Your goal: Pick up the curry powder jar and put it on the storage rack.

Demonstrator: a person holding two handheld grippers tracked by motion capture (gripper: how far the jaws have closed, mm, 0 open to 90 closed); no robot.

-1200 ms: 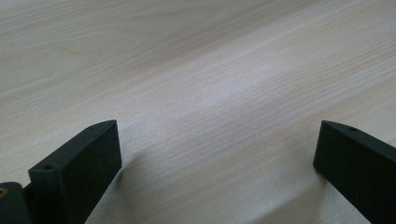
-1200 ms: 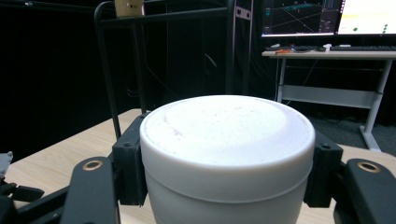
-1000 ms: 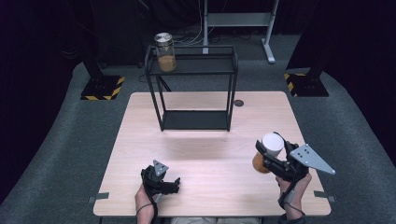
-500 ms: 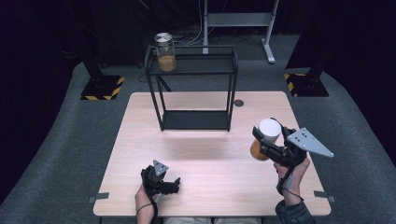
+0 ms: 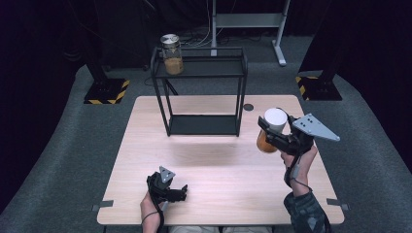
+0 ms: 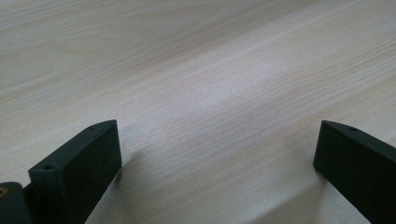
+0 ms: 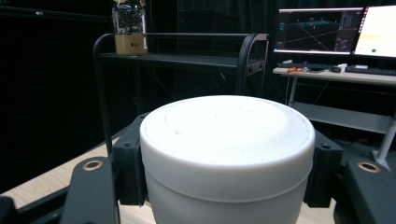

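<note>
So far we have one jar (image 5: 171, 53) standing on the left end of the top shelf of the black rack (image 5: 241, 73), and a second one on its way. Nearest to us, our left gripper (image 5: 180, 193) rests low on the table (image 5: 214, 194) at the near edge, its jaws spread wide with nothing between them; in the left gripper view we see bare pale wood between the two black pads. Our right gripper (image 5: 266, 132) is raised above the right side of the table, and its jaws are clamped on a white-lidded jar (image 5: 272, 131) with brownish contents. In the right gripper view the white lid (image 7: 226, 140) sits close to the camera, with a jaw pressed against each side of it.

We judge the work to be about midway: the jar is picked up and carried, but it is not yet over the rack. What we take to be left is to bring it across to the rack, set it on a shelf and let go. The rest of the top shelf beside the first jar looks free, as does the bottom shelf.

Compared with a second ago, the right gripper and its jar have moved away from us and leftward, toward the rack, and now ride a little higher. The left gripper lies where it was, and the jar on the rack has not shifted.
</note>
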